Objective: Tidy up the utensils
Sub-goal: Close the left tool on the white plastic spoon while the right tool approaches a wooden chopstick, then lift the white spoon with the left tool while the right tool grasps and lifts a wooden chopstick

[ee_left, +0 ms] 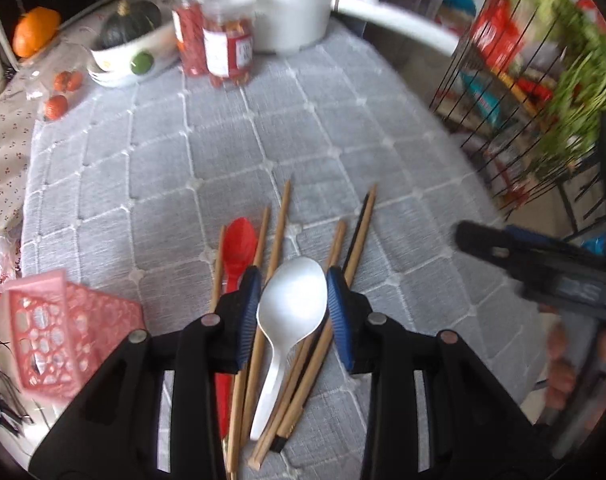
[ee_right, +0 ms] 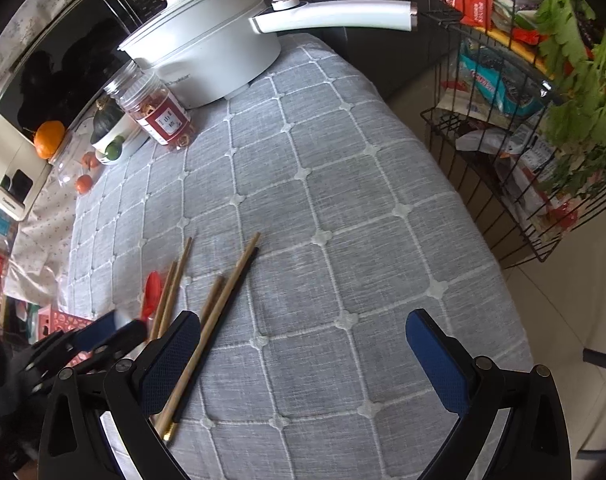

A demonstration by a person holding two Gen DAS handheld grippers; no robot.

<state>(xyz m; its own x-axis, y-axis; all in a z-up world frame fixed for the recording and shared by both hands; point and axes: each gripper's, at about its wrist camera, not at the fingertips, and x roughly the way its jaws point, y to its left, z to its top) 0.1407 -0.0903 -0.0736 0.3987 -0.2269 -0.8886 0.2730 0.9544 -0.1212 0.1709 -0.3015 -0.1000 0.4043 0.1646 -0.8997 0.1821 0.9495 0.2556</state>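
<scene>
Hovering over a heap of utensils near the front edge of the grey quilted tablecloth (ee_right: pixel 343 200): left gripper (ee_left: pixel 293 300), fingers parted, straddling the bowl of a white spoon (ee_left: pixel 291 304), contact with the pads impossible to tell. Beside the spoon, a red spoon (ee_left: pixel 239 248) and several wooden chopsticks (ee_left: pixel 281 220), one black chopstick (ee_right: pixel 223 312) among them. Off the left edge, a pink lattice basket (ee_left: pixel 55 344). Spread wide over bare cloth right of the heap, holding nothing: right gripper (ee_right: pixel 303 352). At the far edge, a white pot (ee_right: pixel 207 52) and a jar (ee_right: pixel 155 108).
</scene>
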